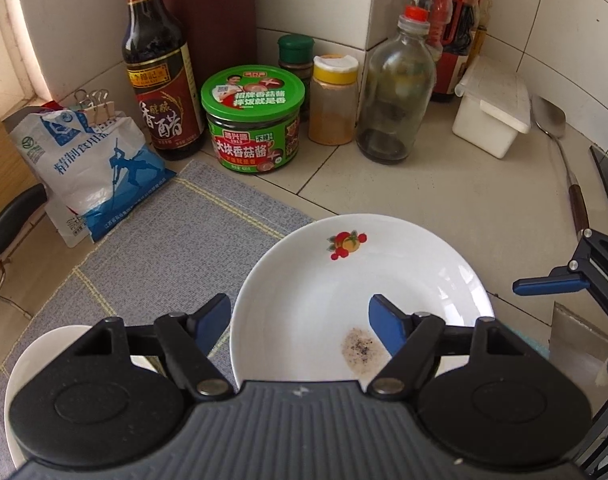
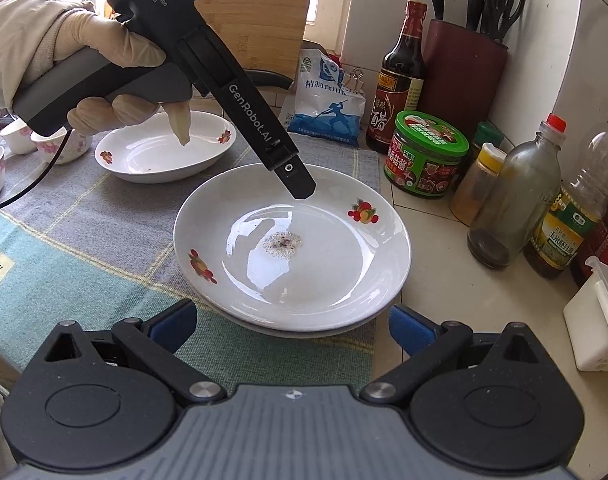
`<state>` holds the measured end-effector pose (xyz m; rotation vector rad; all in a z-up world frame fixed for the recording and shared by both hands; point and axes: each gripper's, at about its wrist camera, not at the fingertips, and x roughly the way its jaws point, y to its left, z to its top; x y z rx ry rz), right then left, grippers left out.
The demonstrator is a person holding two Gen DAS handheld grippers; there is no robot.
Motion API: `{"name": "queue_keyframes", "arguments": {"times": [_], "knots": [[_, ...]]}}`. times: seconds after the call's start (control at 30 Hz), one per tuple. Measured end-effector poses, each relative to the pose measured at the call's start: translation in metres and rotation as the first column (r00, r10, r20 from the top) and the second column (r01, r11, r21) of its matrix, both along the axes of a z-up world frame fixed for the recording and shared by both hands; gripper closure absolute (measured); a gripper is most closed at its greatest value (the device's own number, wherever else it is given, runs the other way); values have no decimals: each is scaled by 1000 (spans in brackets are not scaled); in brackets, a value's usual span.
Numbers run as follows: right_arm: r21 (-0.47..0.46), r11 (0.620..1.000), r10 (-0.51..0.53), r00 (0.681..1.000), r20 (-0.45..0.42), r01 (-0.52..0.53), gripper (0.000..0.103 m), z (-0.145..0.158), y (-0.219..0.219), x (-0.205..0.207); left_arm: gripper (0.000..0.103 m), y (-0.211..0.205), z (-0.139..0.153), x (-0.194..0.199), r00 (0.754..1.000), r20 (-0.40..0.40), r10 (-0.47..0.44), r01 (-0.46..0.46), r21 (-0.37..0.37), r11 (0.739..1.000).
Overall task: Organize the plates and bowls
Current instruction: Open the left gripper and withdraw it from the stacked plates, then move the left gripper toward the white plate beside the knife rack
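Note:
A white plate [image 2: 328, 264] with fruit prints and a speckled stain rests on a second plate [image 2: 304, 331], on a checked mat [image 2: 83, 264]. My left gripper [image 1: 299, 324], held by a gloved hand [image 2: 83, 44], is open. Its fingers straddle the top plate's [image 1: 344, 280] rim without touching it. My right gripper [image 2: 293, 326] is open at the stack's near edge, with nothing pinched. The right gripper [image 1: 564, 324] also shows at the right edge of the left wrist view. Another white plate [image 2: 163, 152] lies farther left, and small flowered bowls [image 2: 59, 144] stand beyond it.
Along the tiled wall stand a vinegar bottle [image 1: 159, 76], a green-lidded jar [image 1: 251, 120], a spice shaker [image 1: 334, 100], a glass bottle [image 1: 396, 92] and a salt bag [image 1: 95, 172]. A white box [image 1: 492, 112] and a spatula [image 1: 552, 128] sit right. A knife block [image 2: 464, 76] is in the corner.

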<state>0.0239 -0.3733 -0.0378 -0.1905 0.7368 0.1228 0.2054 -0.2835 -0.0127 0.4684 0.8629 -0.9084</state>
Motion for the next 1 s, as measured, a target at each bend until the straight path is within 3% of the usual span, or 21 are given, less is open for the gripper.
{"name": "queue_keyframes", "arguments": {"times": [0.07, 0.2, 0.3, 0.5, 0.73, 0.83, 1.0], "knots": [[6, 1000, 9, 1000, 8, -9, 0, 2, 0, 1, 17, 11, 7, -9, 999, 29, 34, -34, -28, 999], [29, 999, 29, 999, 33, -30, 0, 6, -2, 4, 16, 36, 17, -33, 989, 84, 123, -118, -63, 991], [43, 997, 55, 997, 50, -57, 0, 9, -3, 8, 16, 57, 16, -49, 971, 67, 229, -222, -88, 971], [56, 991, 118, 990, 72, -122, 0, 14, 2, 23, 14, 107, -3, -74, 891, 143, 431, -430, -35, 902], [72, 980, 177, 981, 85, -183, 0, 19, 26, 44, 14, 153, -31, -81, 813, 147, 563, -572, 26, 820], [52, 980, 188, 979, 76, -192, 0, 19, 38, 48, 14, 164, -41, -75, 801, 123, 586, -593, 22, 805], [22, 982, 188, 981, 53, -189, 0, 22, 52, 50, 14, 170, -54, -61, 809, 107, 577, -582, 12, 813]]}}
